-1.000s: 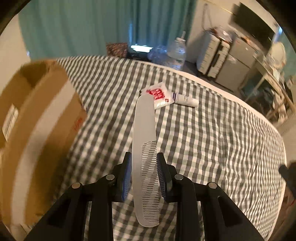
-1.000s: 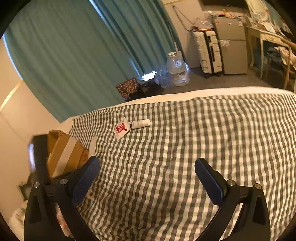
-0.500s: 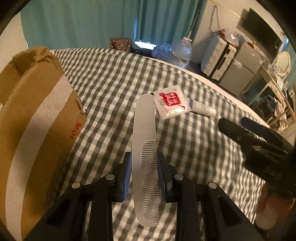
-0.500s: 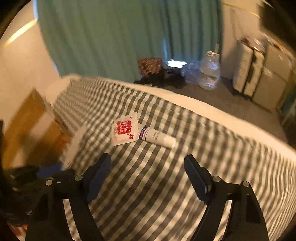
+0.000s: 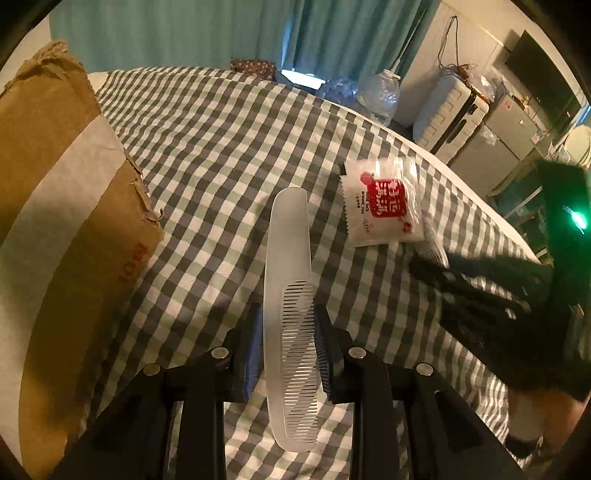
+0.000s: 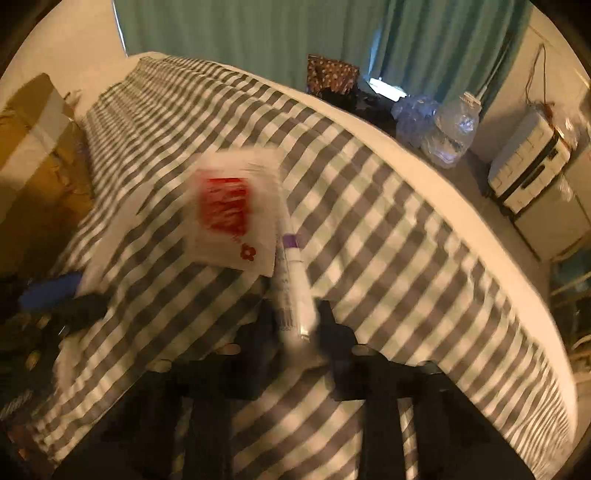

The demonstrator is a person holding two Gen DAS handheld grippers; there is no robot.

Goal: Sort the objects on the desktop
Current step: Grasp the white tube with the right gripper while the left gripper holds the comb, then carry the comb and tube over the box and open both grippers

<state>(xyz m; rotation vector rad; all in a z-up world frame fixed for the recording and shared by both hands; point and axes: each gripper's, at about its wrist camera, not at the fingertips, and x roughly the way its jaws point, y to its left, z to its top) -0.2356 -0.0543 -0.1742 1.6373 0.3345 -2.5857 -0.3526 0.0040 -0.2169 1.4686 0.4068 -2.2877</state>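
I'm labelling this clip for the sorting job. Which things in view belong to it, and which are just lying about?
Job: comb in left gripper; tube between the closing jaws of right gripper; sachet; cardboard box.

Lying about: water jug, suitcase, curtain, patterned bag.

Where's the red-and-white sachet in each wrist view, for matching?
Left wrist: sachet lies right of centre on the checked sheet, beyond the comb tip, with the right gripper closing in just below-right of it.
Right wrist: sachet, blurred, sits centre-left, its right edge beside the tube that is between the closing jaws.
Shared landmark: the cardboard box, at the left edge in both.
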